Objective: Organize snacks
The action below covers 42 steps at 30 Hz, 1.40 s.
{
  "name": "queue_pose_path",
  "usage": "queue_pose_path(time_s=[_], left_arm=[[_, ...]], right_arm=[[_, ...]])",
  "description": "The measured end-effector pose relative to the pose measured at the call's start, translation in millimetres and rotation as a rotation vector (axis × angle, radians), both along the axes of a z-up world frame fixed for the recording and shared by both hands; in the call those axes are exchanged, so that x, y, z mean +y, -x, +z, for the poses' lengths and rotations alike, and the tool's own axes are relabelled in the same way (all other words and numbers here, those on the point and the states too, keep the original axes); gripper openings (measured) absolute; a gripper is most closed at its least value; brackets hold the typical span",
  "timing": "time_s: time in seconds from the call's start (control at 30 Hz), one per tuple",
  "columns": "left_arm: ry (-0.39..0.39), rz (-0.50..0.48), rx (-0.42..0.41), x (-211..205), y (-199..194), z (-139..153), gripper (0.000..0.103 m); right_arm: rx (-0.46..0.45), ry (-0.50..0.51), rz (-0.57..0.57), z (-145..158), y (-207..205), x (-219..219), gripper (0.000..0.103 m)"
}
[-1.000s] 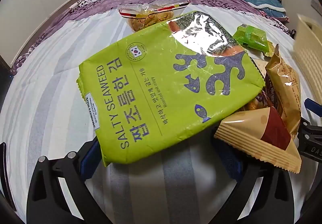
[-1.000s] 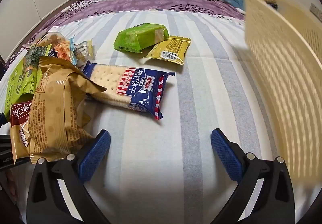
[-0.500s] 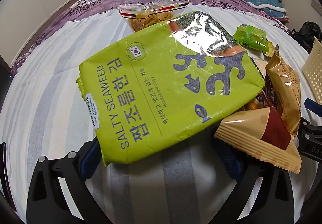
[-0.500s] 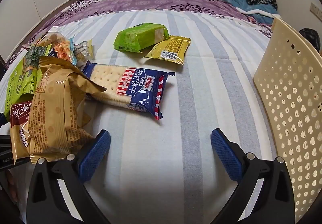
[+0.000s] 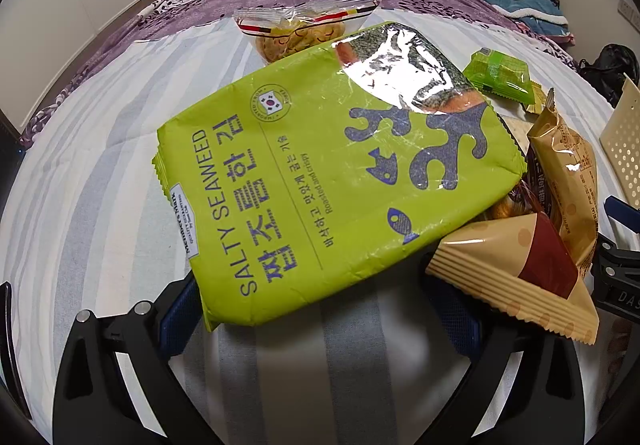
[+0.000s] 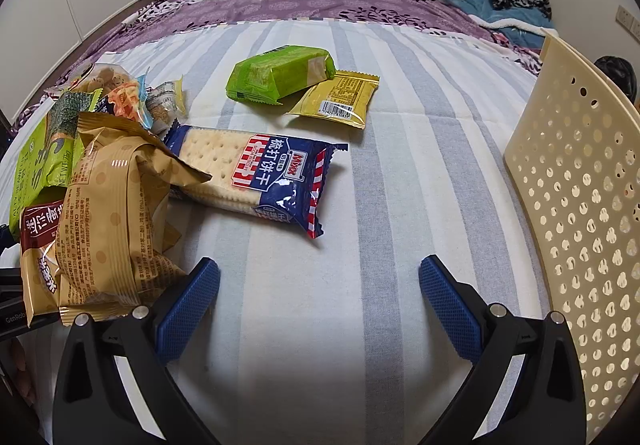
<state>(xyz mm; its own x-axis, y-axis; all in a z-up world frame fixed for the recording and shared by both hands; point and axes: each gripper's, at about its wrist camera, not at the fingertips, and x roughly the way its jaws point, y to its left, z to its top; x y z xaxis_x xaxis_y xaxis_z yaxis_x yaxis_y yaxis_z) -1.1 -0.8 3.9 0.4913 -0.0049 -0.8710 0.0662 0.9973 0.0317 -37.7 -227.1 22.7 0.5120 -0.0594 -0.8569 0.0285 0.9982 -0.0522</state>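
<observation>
Your left gripper (image 5: pixel 320 309) is spread wide, its blue pads partly hidden under the big lime-green seaweed packet (image 5: pixel 320 173) lying on the striped grey-and-white bedsheet (image 5: pixel 100 185). Your right gripper (image 6: pixel 320 297) is likewise released over bare sheet. Beyond it lies the navy soda-cracker packet (image 6: pixel 256 173); the cream perforated plastic basket (image 6: pixel 580 213) is cut off at right.

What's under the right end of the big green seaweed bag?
The seaweed bag overlaps tan snack packets at its right edge and a clear bag of snacks behind. Anything beneath its middle is hidden.
</observation>
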Motion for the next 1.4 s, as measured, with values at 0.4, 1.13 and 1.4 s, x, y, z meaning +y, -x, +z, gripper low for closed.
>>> queue_pose_path(time_s=[0.4,1.13,1.4], left_arm=[[-0.001,0.000,-0.001,-0.1,-0.2,-0.9,0.101],[0.000,0.000,-0.001,-0.1,0.0,-0.8,0.101],[-0.005,-0.002,0.005,4.0,3.2,-0.1,0.101]], right_arm=[[0.002,0.000,0.000,1.4,0.0,1.9,0.098],[0.002,0.000,0.001,-1.9,0.0,0.9,0.098],[-0.007,0.000,0.008,1.8,2.3,-1.9,0.098]])
